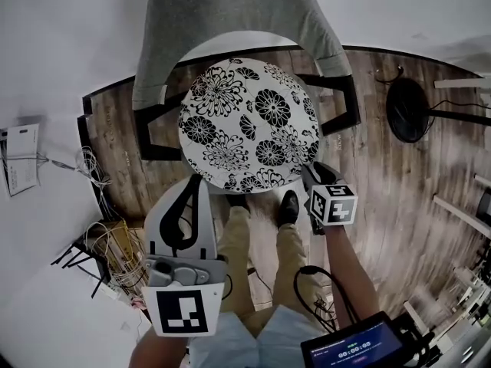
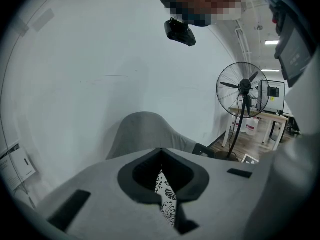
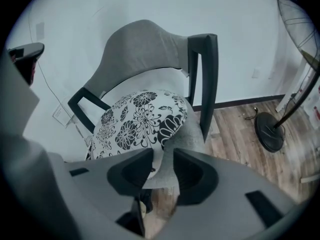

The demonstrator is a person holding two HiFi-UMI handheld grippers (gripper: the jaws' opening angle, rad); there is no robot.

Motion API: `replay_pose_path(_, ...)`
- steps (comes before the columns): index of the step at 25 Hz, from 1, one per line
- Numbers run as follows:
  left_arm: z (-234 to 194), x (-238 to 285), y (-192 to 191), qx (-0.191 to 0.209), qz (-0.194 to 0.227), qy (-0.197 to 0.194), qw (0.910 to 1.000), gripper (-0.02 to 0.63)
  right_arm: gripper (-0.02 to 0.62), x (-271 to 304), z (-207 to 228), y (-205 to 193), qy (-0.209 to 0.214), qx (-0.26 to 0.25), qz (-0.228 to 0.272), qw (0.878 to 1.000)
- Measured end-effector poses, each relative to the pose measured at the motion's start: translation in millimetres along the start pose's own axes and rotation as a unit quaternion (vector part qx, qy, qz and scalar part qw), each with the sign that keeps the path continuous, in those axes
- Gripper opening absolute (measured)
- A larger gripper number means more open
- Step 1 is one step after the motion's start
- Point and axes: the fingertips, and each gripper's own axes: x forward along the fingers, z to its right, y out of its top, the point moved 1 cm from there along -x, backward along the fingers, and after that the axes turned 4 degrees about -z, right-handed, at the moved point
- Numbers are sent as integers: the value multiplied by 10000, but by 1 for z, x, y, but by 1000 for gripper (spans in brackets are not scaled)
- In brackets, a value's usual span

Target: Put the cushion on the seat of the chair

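Black-and-white floral cushion (image 1: pixel 249 125) flat on the seat (image 3: pixel 189 134) of the grey chair (image 1: pixel 230 14), just as tasked, nothing apparently left to place; right gripper (image 3: pixel 162 160) spread wide, empty, at the seat's front edge; left gripper (image 2: pixel 161 154) pressed together, empty, hovering nearby.

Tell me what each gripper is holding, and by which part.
The left gripper seems to pinch the cushion by its near rim; the right gripper, jaws apart, holds nothing.

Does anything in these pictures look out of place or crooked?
The round black-and-white floral cushion sits off-centre on the grey chair seat: in the right gripper view a bare strip of seat shows beside it.
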Motion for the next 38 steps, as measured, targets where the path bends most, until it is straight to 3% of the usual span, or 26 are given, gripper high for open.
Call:
replay_pose_path(14,28,-5,11,126,200,-30,9997,9,129,-27,21,-11,-119,50,179,9998)
replay_pose_path(19,37,-23,32,100,366,74,9993,9,121,-74,5,14,-41,-138,583,9982)
replay_pose_path(23,52,-48,63,78,604,223,9979,9,115,-140,-23,53,177,-408,1219,9915)
replay_pose_path(26,72,-66,90,112,861,433,9953,9,109,-200,-43,93,453,-826,1888,9775)
replay_pose_path(29,103,-81,126,142,1202,666,9904,9,103,-266,-55,129,724,-1276,2588,9547)
replay_pose_path(38,148,-148,213,313,1915,1006,9758,9,47,-437,-117,184,1114,-1865,4051,8881)
